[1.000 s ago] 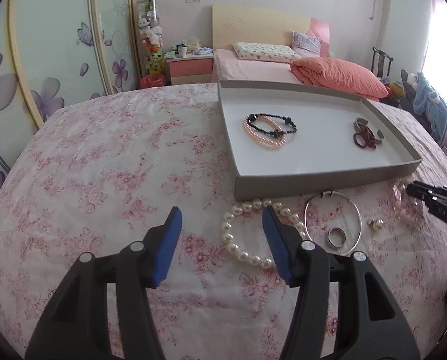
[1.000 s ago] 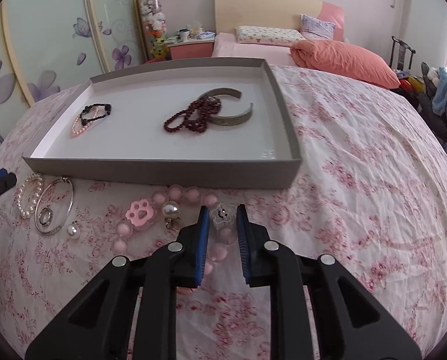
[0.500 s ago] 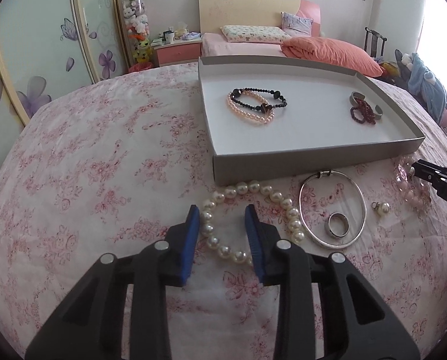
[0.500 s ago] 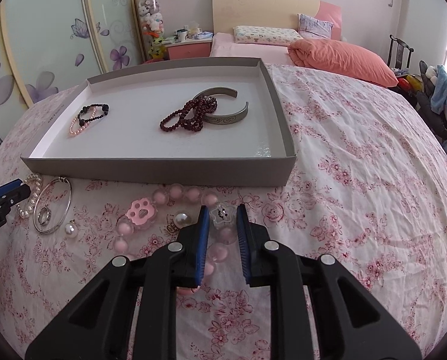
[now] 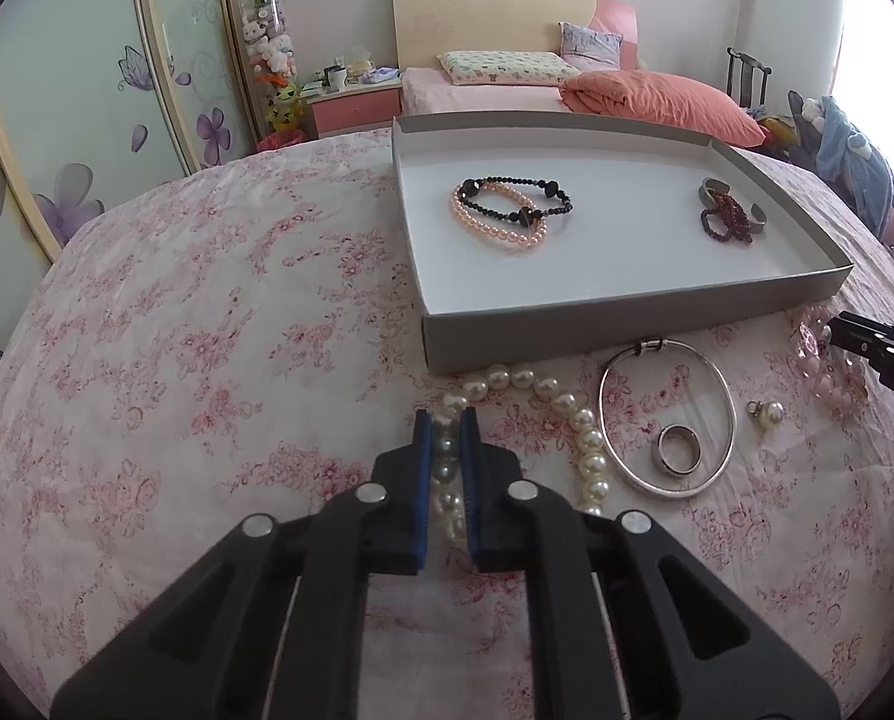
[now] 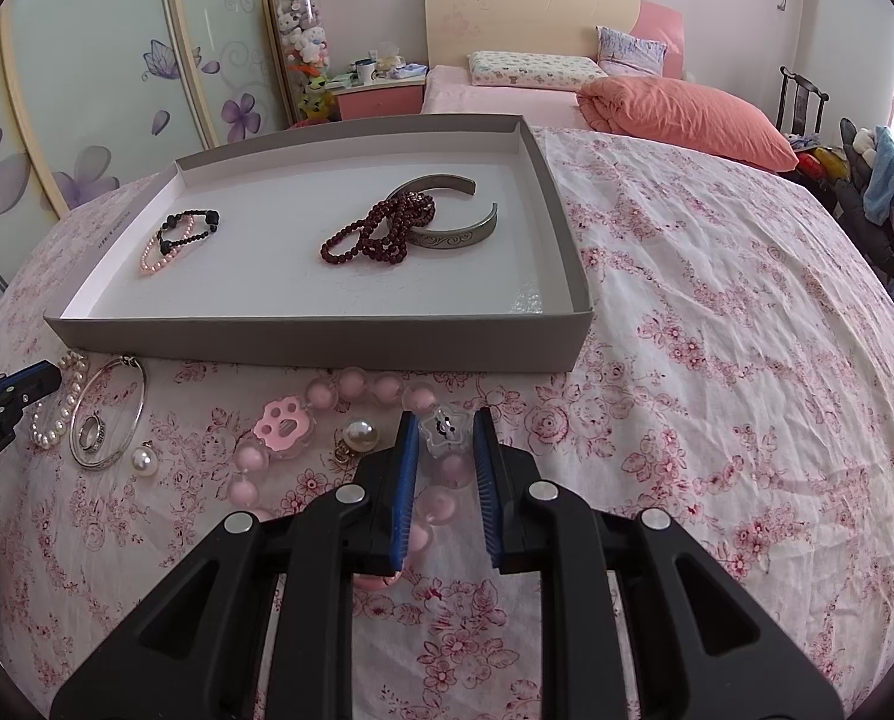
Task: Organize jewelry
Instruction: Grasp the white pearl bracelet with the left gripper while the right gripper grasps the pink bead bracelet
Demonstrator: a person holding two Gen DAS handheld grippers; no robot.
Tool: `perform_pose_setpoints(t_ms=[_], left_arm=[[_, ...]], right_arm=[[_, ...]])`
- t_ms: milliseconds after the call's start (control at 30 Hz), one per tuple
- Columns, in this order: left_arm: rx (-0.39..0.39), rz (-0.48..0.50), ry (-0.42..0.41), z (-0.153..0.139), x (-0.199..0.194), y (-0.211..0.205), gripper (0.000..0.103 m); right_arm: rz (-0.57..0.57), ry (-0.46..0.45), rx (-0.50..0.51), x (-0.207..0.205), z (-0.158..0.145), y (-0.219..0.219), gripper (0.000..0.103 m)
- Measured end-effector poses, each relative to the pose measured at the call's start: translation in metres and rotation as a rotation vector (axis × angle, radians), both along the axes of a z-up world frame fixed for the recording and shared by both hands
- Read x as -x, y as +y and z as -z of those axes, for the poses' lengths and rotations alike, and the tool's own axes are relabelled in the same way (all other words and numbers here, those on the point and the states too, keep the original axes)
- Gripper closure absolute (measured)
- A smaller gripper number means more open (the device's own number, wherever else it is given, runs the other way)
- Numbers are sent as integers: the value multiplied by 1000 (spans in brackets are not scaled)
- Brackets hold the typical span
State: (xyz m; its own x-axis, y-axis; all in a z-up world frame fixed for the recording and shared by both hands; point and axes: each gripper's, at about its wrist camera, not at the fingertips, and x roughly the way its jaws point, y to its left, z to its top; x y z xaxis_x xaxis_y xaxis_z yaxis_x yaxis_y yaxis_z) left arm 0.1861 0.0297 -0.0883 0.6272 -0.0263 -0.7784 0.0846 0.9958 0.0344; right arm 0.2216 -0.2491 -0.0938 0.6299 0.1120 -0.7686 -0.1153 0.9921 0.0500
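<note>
Left view: my left gripper [image 5: 445,420] is at 6 o'clock. Its blue pads [image 5: 424,468] are squeezed on the pearls [image 5: 573,414], with a few beads pinched between them. The rest of the pearl loop curves off toward 3 o'clock on the cloth [image 5: 177,360]. Just beside it lies the bangle [image 5: 669,414] with a ring [image 5: 679,450] inside it, then a small pearl stud [image 5: 768,414]. The tray [image 5: 627,333] is at 12 o'clock, and its near wall stands just past the pearls. There is lots of bare cloth toward 9 o'clock. My right gripper [image 5: 834,324] pokes in at 3 o'clock.

Right view: my right gripper [image 6: 445,426] is at 6 o'clock. Its pads [image 6: 408,480] are close together, pinching the pink beads [image 6: 351,387] at the clear star charm [image 6: 444,429]. The paw charm [image 6: 282,423] and a pearl drop [image 6: 360,435] lie toward 9 o'clock. The tray's near wall [image 6: 327,342] is close ahead at 12 o'clock. Inside it are red beads [image 6: 381,231] on a cuff [image 6: 459,228]. The cloth [image 6: 717,360] is wide open toward 3 o'clock. The left gripper [image 6: 57,378] shows at 9 o'clock.
</note>
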Motion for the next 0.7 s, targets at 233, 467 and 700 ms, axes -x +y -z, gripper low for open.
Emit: perform_pose_setpoints(t_ms=[233,467,700], left_arm=[[22,5,-22,-6,5,1,93],[62,24,-85,-25,14,-2,93],[91,55,-126,-37,19,-10,93]], right_arm=[[-8,-46,-22,8,-9,0,84],[-38,-132,-61,21,-33,5,84],[-87,-178,-90,30,-46,17,84]])
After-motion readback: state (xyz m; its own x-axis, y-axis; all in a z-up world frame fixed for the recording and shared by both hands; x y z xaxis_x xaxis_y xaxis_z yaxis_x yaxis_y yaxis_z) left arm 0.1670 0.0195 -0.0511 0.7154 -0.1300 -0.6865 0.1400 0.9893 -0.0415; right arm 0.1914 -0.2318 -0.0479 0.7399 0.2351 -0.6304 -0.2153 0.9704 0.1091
